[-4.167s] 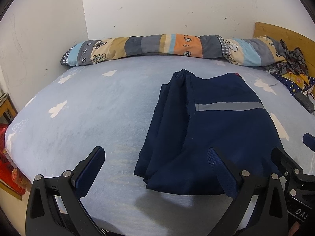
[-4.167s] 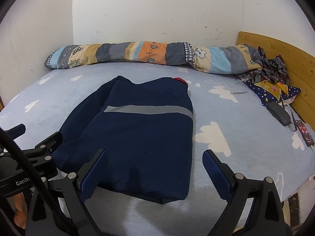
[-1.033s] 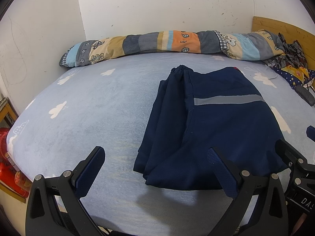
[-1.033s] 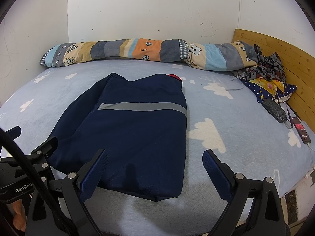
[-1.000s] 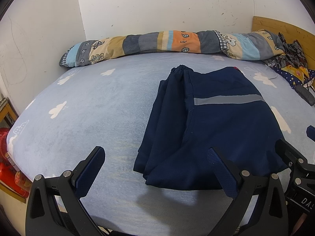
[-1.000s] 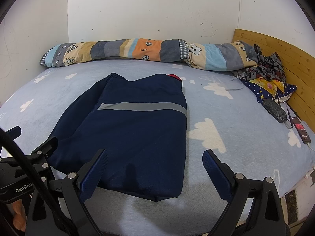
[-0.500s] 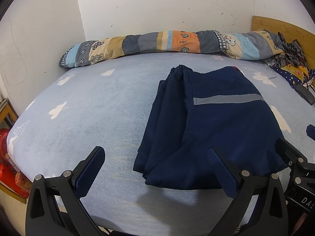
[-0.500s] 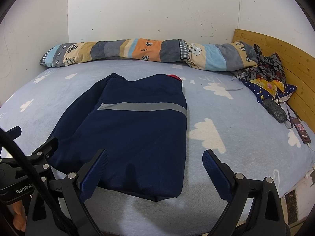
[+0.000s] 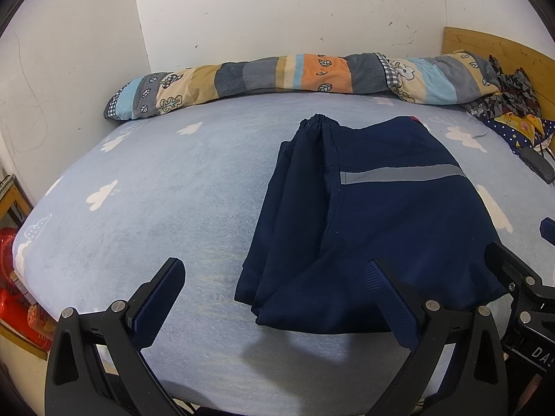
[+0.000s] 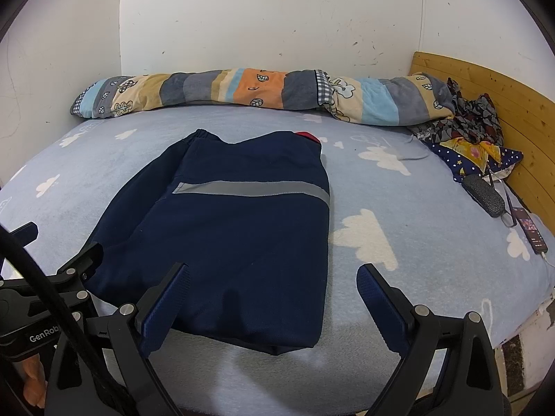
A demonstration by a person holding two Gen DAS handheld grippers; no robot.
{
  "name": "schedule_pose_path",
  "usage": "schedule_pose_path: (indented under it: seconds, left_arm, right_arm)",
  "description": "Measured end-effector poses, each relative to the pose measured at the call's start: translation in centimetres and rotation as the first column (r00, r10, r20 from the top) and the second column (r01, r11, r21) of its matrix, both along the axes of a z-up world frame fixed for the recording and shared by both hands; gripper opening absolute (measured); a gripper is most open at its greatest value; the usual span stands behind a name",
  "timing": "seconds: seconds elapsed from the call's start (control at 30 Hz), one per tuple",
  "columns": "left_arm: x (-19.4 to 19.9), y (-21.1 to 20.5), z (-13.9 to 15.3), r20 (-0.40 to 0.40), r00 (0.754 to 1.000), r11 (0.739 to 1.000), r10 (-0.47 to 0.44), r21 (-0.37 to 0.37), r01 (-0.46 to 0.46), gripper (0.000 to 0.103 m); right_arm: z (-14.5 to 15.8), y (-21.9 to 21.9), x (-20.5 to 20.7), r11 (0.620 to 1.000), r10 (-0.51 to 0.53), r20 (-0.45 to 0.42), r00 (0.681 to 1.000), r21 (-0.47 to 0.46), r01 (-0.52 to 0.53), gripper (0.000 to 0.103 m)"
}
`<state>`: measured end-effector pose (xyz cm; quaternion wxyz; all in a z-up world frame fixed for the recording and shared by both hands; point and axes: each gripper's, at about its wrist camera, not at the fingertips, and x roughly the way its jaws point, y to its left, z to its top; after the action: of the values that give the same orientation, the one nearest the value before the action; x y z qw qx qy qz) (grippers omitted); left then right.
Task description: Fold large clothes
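Note:
A folded dark navy garment (image 9: 374, 215) (image 10: 229, 228) with a grey reflective stripe (image 10: 249, 188) lies flat on the light blue bed (image 9: 156, 208). A bit of red shows at its far edge (image 10: 307, 136). My left gripper (image 9: 274, 284) hovers open above the near edge of the bed, its right finger over the garment's near left corner. My right gripper (image 10: 274, 287) is open too, held over the garment's near right corner. Neither holds anything. The other gripper shows at the side of each view.
A long patchwork bolster (image 10: 242, 88) runs along the far wall. Crumpled patterned cloth (image 10: 464, 128), a dark case (image 10: 484, 194) and a phone (image 10: 530, 230) lie at the right by the wooden headboard (image 10: 503, 97). A red object (image 9: 10, 274) sits beyond the bed's left edge.
Over the last second almost nothing moves. Since about four seconds ago both grippers have pulled back slightly from the garment, staying open.

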<state>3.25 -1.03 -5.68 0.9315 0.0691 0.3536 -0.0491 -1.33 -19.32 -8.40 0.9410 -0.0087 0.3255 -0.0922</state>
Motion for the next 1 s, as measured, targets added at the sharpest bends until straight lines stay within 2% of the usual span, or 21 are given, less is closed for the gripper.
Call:
schedule_pose_path:
  seconds: [1.0]
  left_arm:
    - [-0.13, 0.03, -0.04, 0.008, 1.000, 1.000, -0.005, 0.010, 0.005, 0.103]
  right_arm:
    - [0.22, 0.04, -0.03, 1.000, 0.000, 0.005, 1.000, 0.001, 0.000, 0.099]
